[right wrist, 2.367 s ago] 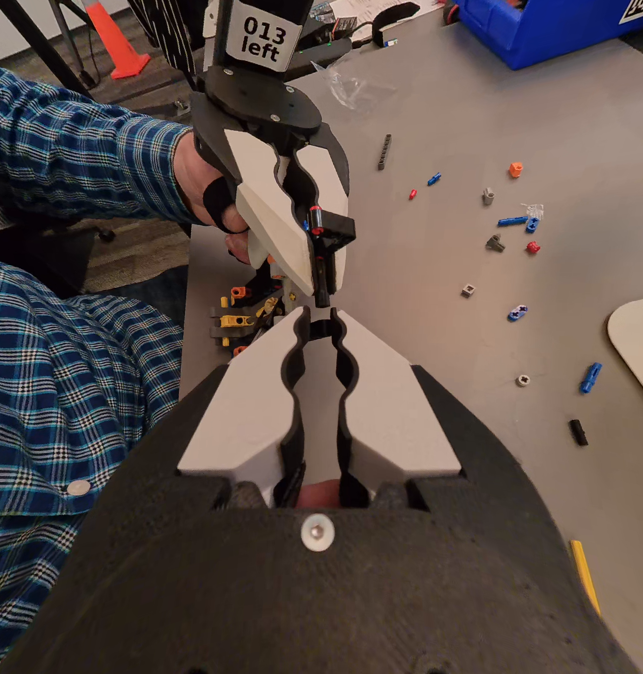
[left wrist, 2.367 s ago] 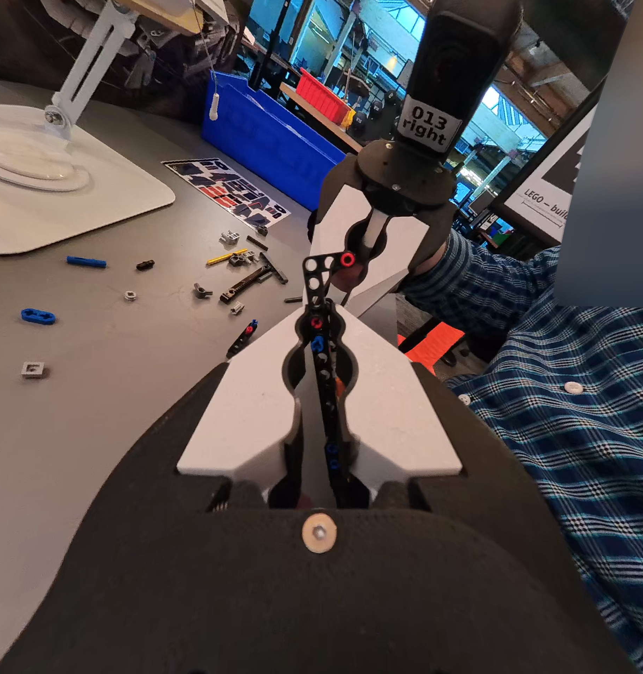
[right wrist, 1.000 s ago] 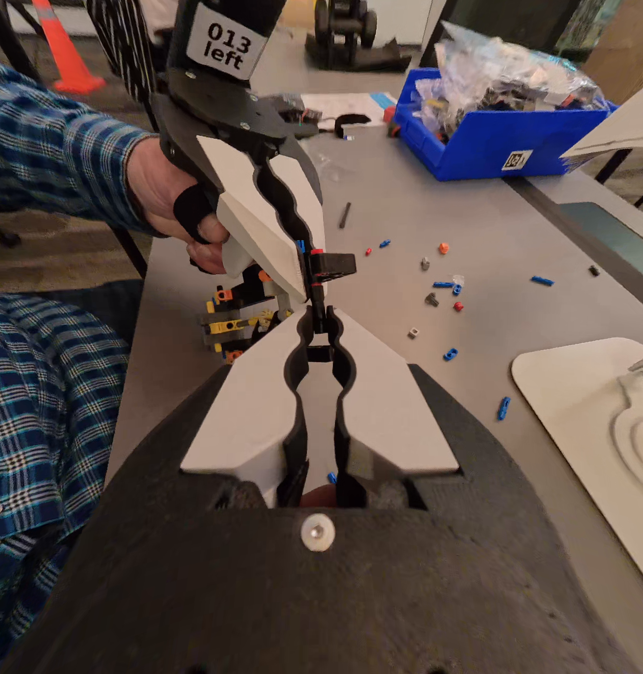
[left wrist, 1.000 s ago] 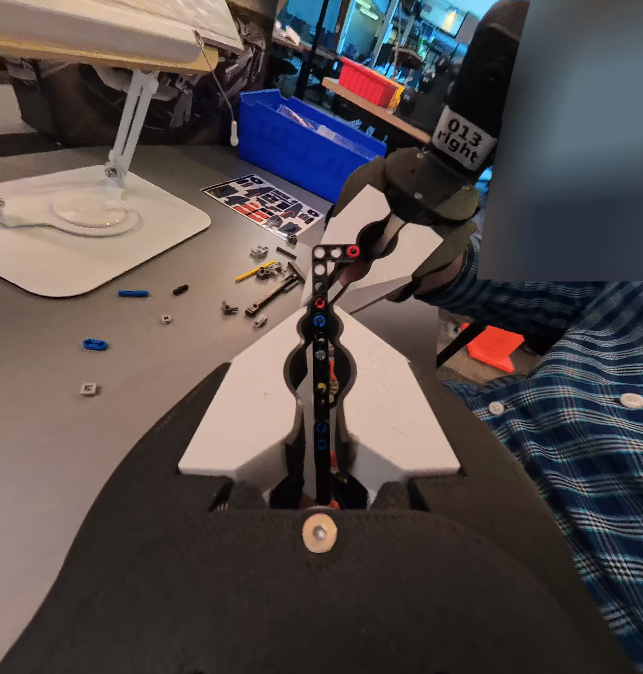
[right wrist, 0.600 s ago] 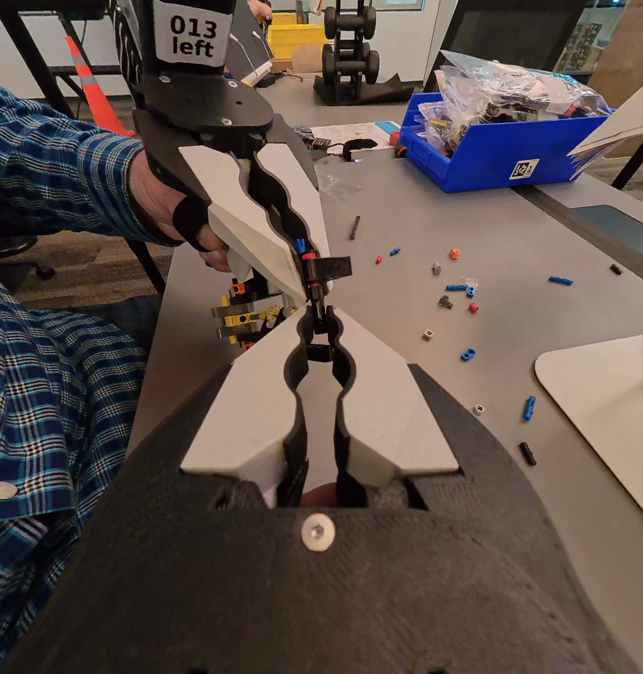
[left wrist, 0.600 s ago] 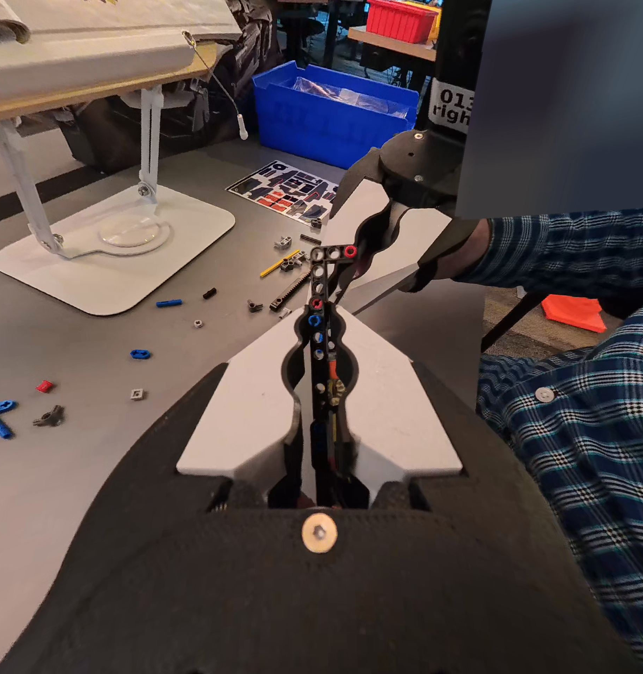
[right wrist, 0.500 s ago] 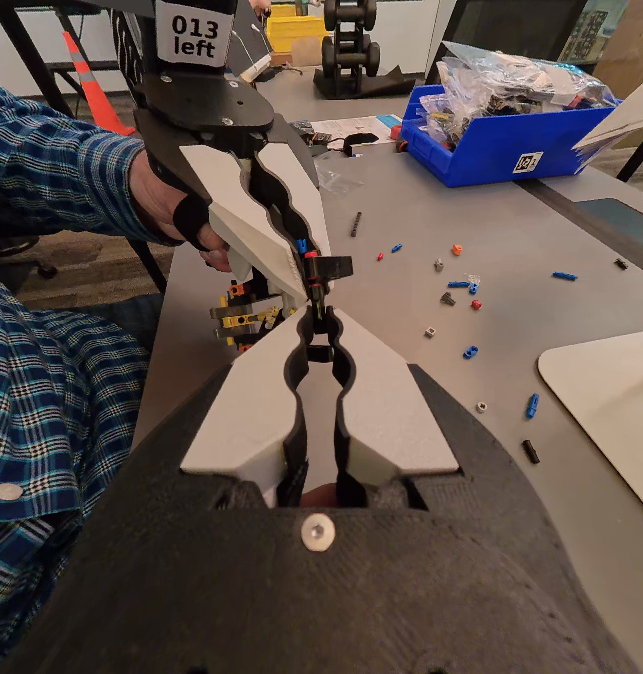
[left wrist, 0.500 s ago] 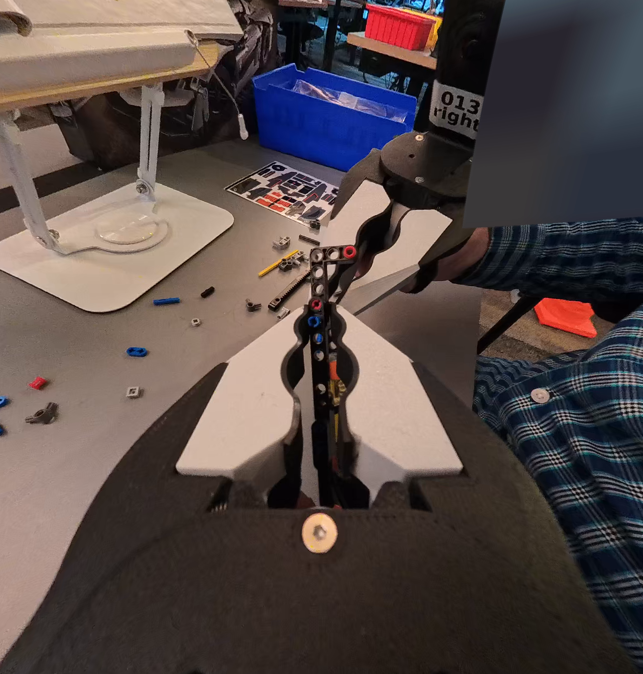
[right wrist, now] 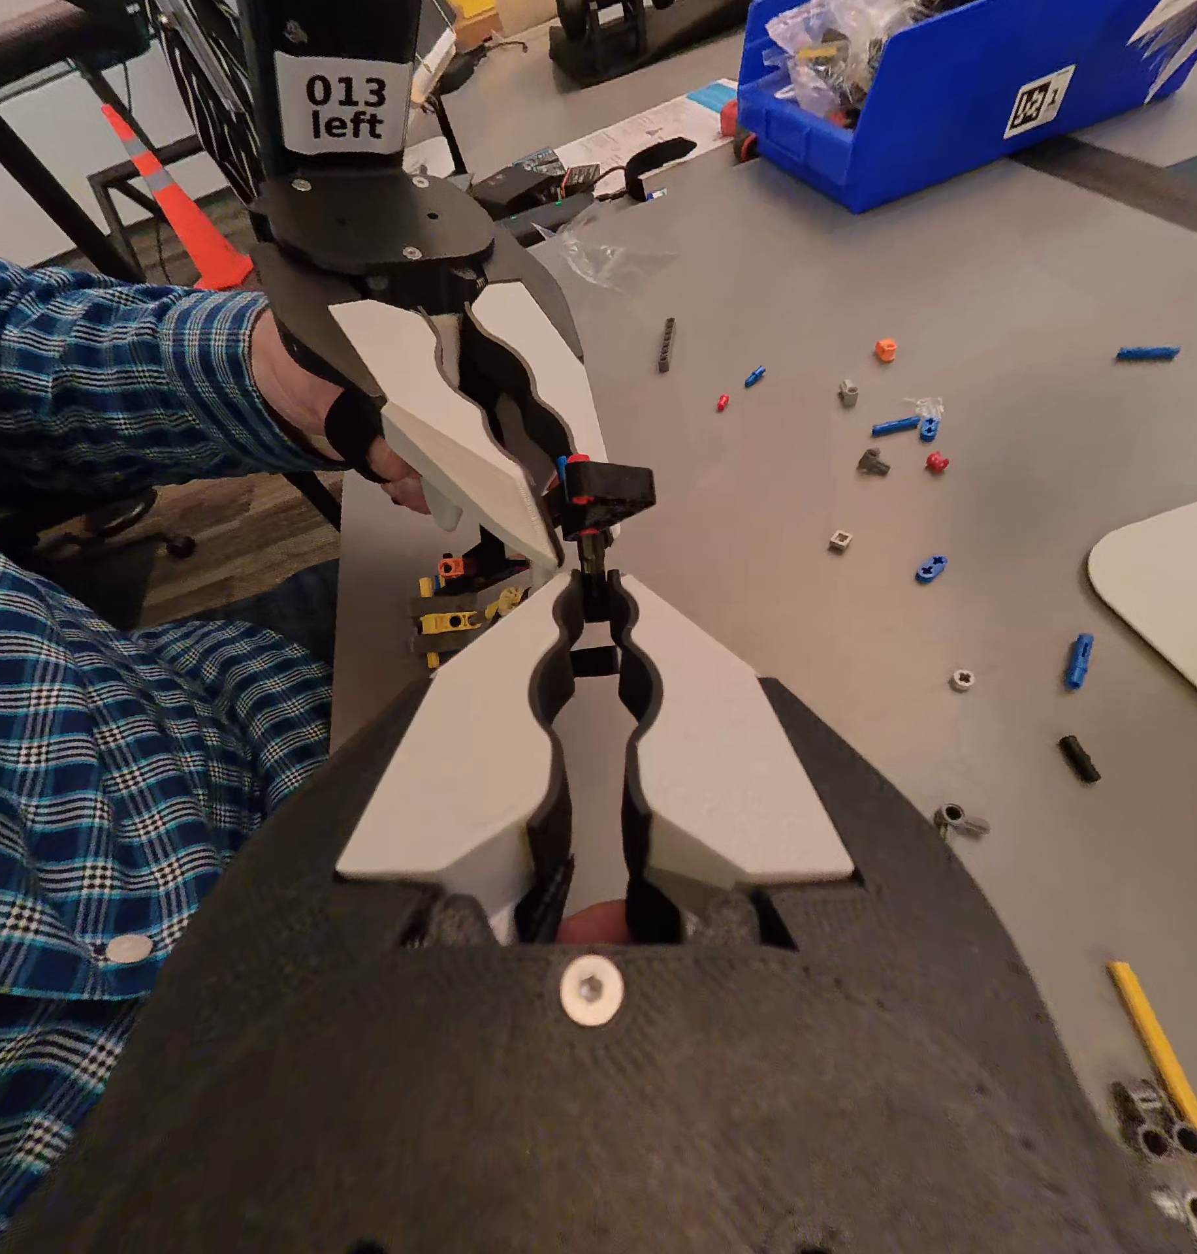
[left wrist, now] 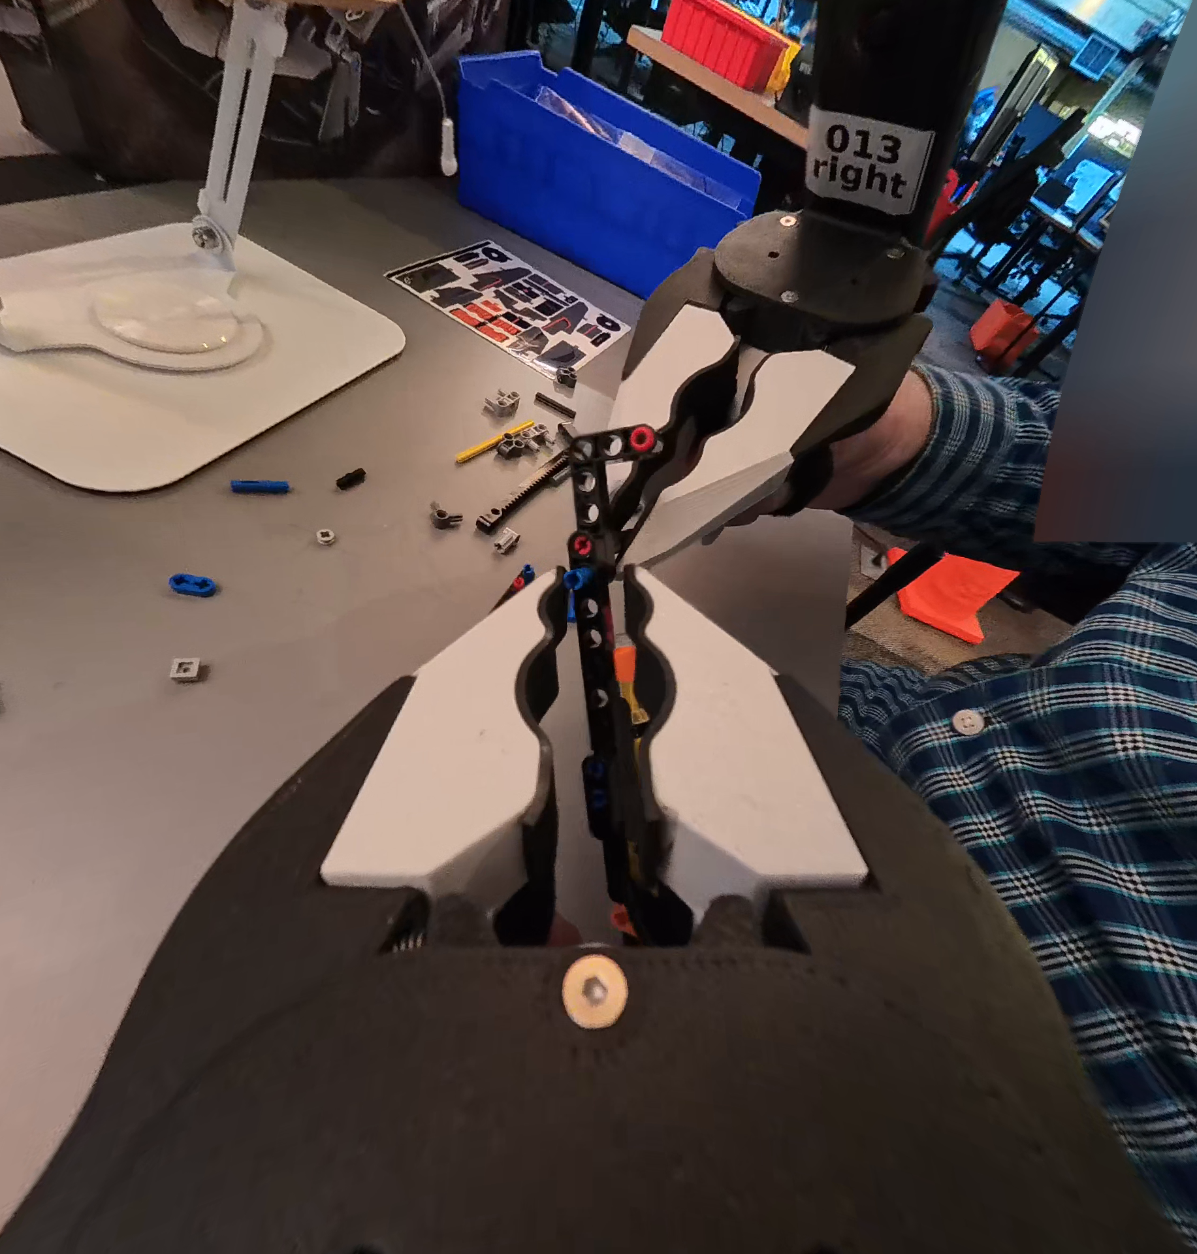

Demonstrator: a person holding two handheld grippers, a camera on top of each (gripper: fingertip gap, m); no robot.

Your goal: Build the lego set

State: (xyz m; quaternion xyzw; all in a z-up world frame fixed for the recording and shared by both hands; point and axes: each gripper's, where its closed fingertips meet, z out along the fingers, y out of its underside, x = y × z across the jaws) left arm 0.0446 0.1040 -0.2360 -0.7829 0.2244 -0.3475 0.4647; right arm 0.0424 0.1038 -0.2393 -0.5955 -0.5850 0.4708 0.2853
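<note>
beam: long black holed lego beam with an L-shaped top end, red pins and a blue pin in its holes; held in the air above the table, running lengthwise between the left gripper's jaws and sticking out past their tips
left gripper: left gripper jaws closed in on the beam, gripping it along its length; orange and yellow bits sit just behind the beam inside the jaws
right gripper: right gripper jaws pinching a small black piece at their tips, end-on to the beam's L end; from the left wrist view its tips sit right against the beam, just ahead of the left jaws
contact: the two grippers meet tip to tip; whether the small piece is seated in the beam, can't tell
partial build: black, yellow and orange lego assembly on the table, below and left of the right jaws, near the table edge
loose parts: small blue, red, grey, orange and black pieces scattered on the table right of the right jaws; black toothed rack and yellow rod just left of the beam's top in the left view
sticker sheet: printed sheet beyond the left jaws, left of the right gripper
bin: blue bin behind the sheet, holding clear bags
stand: white flat-based stand far left of the left jaws
person: plaid sleeves, a hand on each gripper
</note>
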